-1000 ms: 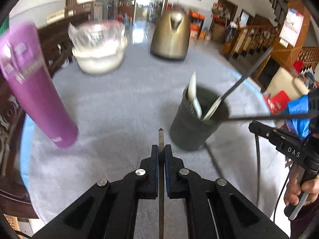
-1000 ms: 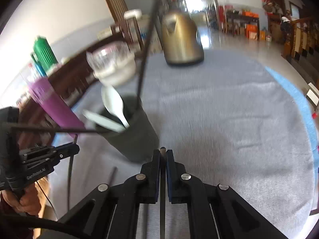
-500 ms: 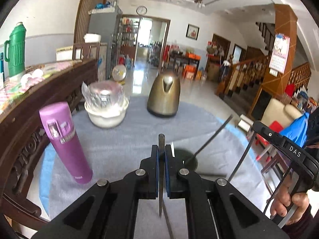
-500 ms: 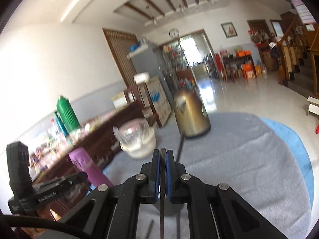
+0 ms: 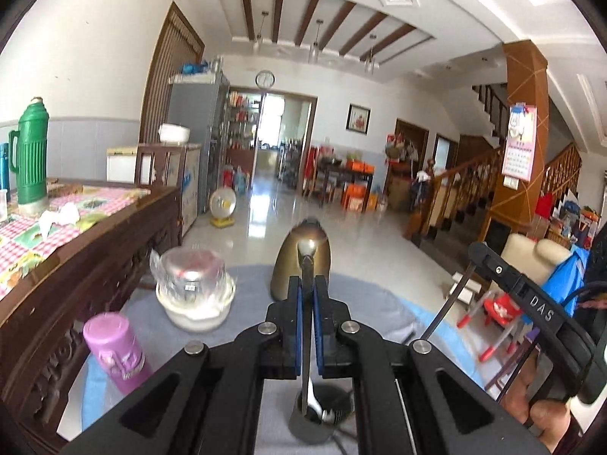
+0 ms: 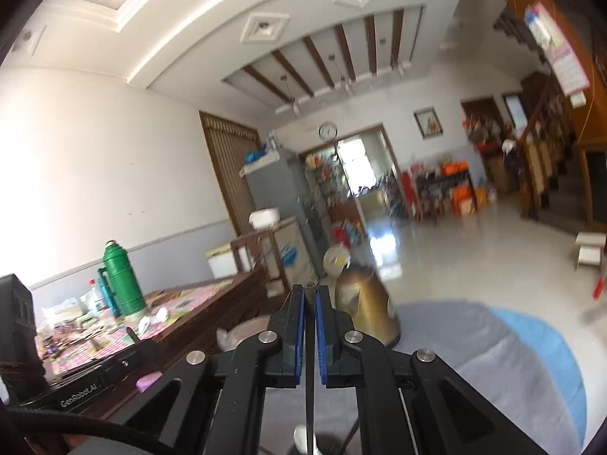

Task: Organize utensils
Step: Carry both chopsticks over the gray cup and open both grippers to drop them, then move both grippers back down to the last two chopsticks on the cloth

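Steel, thin and rigid: each gripper, left (image 5: 307,288) and right (image 6: 310,295), is clamped on a slim utensil, tips inside the holder (image 5: 320,422) at 6 o'clock. Light, slippery; grip mid-shaft.

Utensil cup (image 5: 315,422) half hidden behind tongs — bowl (image 6: 237,335) blurred, mostly hidden.

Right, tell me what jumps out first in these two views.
Each gripper, left and right, clamps a thin dark stick upright over the dark cup at the bottom edge. Behind stands a brass kettle on the grey cloth, with a purple bottle at left.
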